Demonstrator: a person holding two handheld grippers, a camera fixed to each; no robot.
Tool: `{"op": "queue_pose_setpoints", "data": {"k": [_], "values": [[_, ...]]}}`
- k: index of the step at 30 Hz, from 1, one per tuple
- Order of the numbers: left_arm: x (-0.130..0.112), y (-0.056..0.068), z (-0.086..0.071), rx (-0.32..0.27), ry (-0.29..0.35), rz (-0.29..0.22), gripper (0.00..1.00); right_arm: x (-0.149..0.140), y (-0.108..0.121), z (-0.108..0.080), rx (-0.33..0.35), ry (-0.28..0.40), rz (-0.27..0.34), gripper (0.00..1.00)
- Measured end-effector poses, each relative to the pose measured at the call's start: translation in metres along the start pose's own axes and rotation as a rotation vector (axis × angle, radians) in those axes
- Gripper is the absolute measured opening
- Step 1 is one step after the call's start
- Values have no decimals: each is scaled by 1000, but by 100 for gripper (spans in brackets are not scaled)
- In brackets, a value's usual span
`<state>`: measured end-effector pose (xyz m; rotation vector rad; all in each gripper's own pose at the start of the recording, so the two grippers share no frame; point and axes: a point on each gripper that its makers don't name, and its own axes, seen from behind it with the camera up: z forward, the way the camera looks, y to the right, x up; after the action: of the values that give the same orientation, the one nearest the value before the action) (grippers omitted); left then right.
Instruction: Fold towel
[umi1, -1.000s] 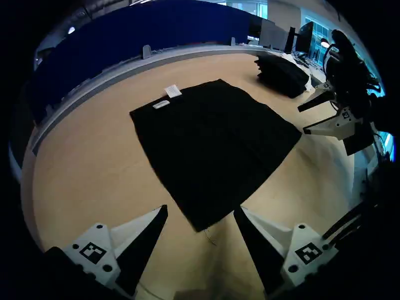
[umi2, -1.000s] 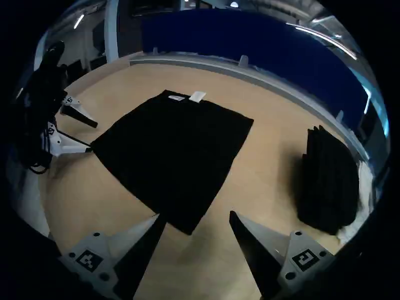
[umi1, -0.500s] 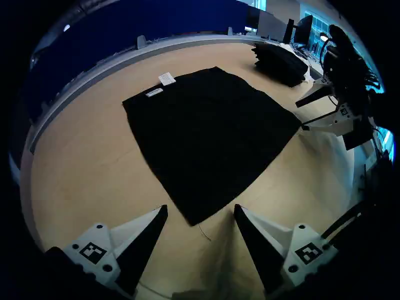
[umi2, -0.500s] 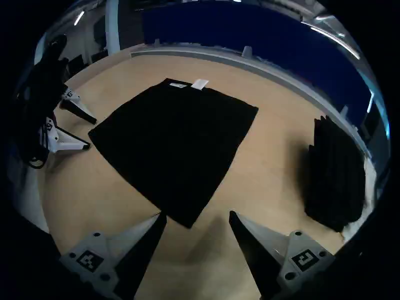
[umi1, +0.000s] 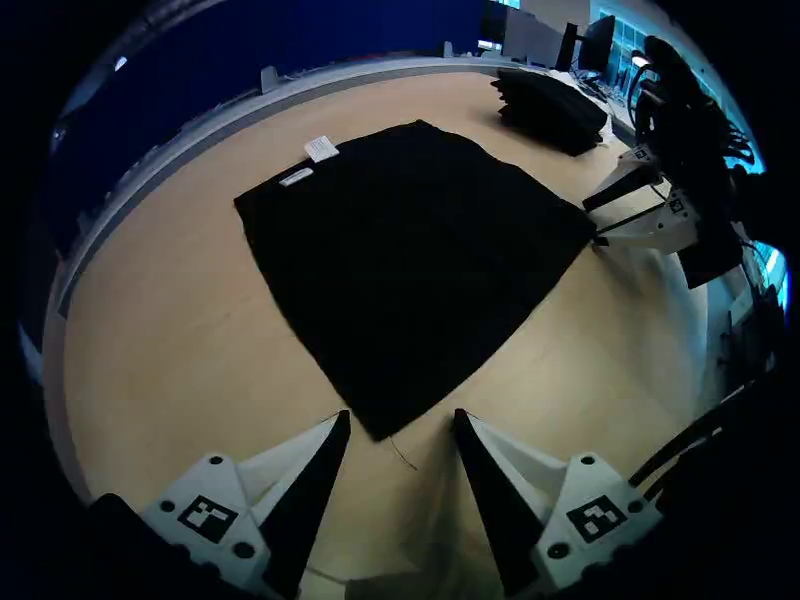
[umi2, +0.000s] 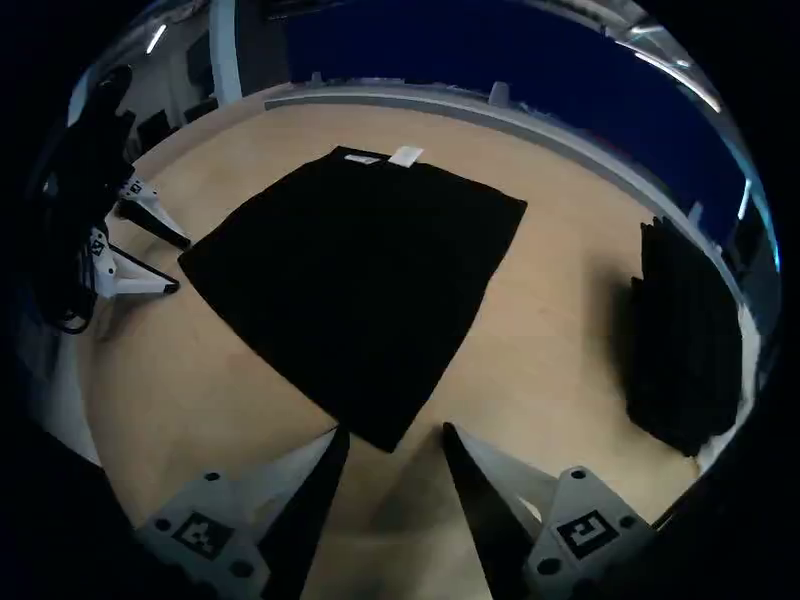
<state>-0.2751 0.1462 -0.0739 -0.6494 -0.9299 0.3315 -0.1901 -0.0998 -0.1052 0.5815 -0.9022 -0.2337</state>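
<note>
Towel flat on table, white tags illegible, left gripper and right gripper fingers spread

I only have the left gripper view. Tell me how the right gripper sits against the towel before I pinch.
Observer: In the right gripper view, the right gripper is open. The near corner of the towel lies just ahead of its gap, not pinched.
Operator: Report anything trailing behind my gripper.
Observer: A black cable hangs in a loop behind the left gripper, off the towel.
</note>
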Motion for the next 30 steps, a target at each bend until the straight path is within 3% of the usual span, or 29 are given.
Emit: {"op": "queue_pose_setpoints", "data": {"k": [4, 8, 12, 18, 30], "values": [[0, 1, -1, -1, -4, -2, 63, 0, -2, 0, 10, -5, -8, 53], [-1, -1, -2, 7, -11, -16, 41, 0, -4, 0, 17, -10, -17, 35], [-2, -6, -2, 22, -17, -30, 20, 0, -6, -1, 22, -16, -18, 23], [-2, -8, -2, 26, -10, -32, 10, 1, -7, -2, 33, -19, -18, 15], [3, -8, -9, 28, 13, -53, 7, 10, -7, -6, 33, 3, -3, 13]]}}
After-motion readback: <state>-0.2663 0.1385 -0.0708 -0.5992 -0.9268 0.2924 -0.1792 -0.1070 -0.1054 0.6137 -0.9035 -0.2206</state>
